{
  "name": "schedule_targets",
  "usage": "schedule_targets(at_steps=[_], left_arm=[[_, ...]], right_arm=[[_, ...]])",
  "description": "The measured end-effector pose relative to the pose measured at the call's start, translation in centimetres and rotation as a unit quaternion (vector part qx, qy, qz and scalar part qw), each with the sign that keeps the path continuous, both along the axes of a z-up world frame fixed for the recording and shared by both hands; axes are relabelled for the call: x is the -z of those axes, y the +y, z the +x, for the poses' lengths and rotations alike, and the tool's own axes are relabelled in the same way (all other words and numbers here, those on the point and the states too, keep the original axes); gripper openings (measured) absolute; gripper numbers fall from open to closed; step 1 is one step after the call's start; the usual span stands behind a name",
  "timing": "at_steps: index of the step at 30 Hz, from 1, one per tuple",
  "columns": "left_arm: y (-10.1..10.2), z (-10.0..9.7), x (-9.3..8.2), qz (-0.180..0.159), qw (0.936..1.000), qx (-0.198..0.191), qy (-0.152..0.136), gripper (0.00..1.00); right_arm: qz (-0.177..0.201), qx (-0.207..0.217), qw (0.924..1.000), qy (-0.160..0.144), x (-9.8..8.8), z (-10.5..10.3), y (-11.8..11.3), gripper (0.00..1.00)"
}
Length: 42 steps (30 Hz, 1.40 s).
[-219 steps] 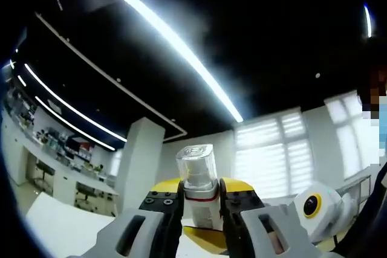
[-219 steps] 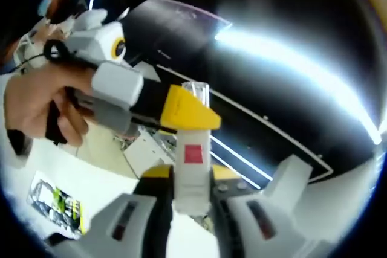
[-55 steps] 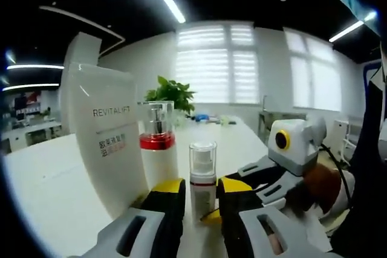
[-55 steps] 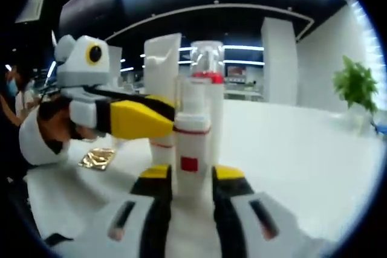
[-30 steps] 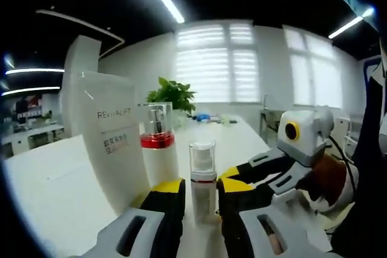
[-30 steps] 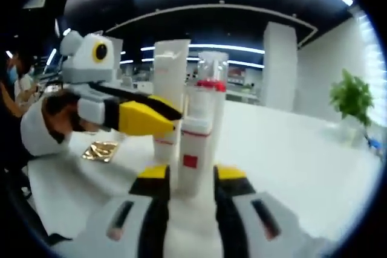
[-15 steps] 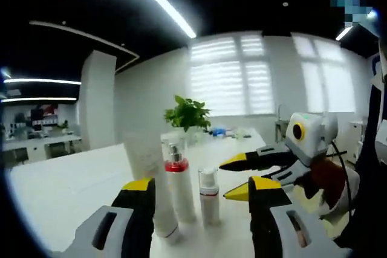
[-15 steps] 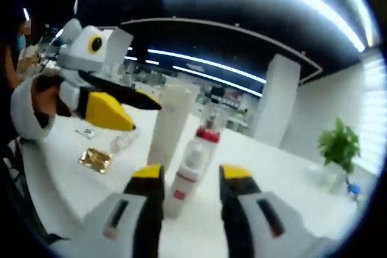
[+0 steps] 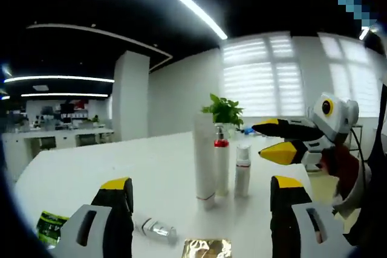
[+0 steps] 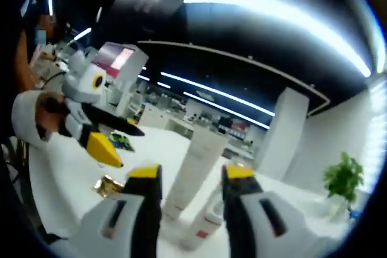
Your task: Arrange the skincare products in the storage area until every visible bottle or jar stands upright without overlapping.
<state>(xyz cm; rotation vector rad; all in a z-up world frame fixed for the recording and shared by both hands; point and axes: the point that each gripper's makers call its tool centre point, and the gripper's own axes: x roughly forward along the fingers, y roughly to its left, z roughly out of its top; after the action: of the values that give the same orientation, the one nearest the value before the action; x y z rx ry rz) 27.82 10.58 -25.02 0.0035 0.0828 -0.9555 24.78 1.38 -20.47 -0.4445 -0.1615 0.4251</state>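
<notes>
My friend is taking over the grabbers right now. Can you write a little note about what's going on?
Left gripper: open, holding nothing.
Right gripper: open, holding nothing.
On the white table, three things stand upright close together: a tall white tube, a pump bottle with a red collar and a small spray bottle.
Left to do: a small tube lies on its side near the left gripper, beside a gold sachet. It probably needs standing up next.

Bright ceiling light strips [image 9: 181,1] w/ glare, dark ceiling, heavy fisheye bending at edges, slight blur.
</notes>
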Motion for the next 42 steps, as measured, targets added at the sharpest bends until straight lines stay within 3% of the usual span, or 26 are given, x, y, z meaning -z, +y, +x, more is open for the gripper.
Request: schedule_targets(at_steps=[2, 4, 7, 9, 12, 16, 21, 33, 42], left_arm=[[0.9, 0.0, 0.6, 0.014, 0.9998, -0.013, -0.009, 0.94], [2.0, 0.2, 0.4, 0.012, 0.9987, -0.034, -0.036, 0.92], [2.8, -0.1, 1.0, 0.028, 0.9981, -0.034, -0.043, 0.89], [3.2, -0.4, 1.3, 0.035, 0.9976, -0.032, -0.049, 0.8], [4.2, -0.5, 1.3, 0.023, 0.9972, -0.036, -0.062, 0.75], [5.2, 0.0, 1.7, 0.004, 0.9983, -0.038, -0.043, 0.72], [5.9, -0.4, 2.5, 0.007, 0.9983, -0.04, -0.042, 0.6], [6.8, 0.1, 3.4, 0.016, 0.9958, -0.072, -0.054, 0.59], [6.1, -0.7, 3.7, 0.001, 0.9979, -0.053, -0.036, 0.58]], right_arm=[[0.019, -0.018, 0.9996, 0.01, 0.5, 0.2, 1.0, 0.38], [0.039, -0.033, 0.998, 0.036, 1.5, 0.5, 2.0, 0.38], [0.045, -0.046, 0.997, 0.042, 2.1, 1.0, 3.0, 0.36], [0.045, -0.053, 0.9965, 0.046, 2.4, 1.3, 3.6, 0.34], [0.047, -0.06, 0.9946, 0.07, 3.5, 1.7, 4.2, 0.34], [0.039, -0.062, 0.9935, 0.087, 4.5, 2.3, 4.9, 0.33], [0.035, -0.071, 0.9904, 0.113, 5.6, 3.3, 5.5, 0.33], [0.03, -0.086, 0.979, 0.183, 9.5, 4.8, 7.7, 0.3], [0.021, -0.078, 0.9723, 0.219, 11.8, 5.7, 8.9, 0.27]])
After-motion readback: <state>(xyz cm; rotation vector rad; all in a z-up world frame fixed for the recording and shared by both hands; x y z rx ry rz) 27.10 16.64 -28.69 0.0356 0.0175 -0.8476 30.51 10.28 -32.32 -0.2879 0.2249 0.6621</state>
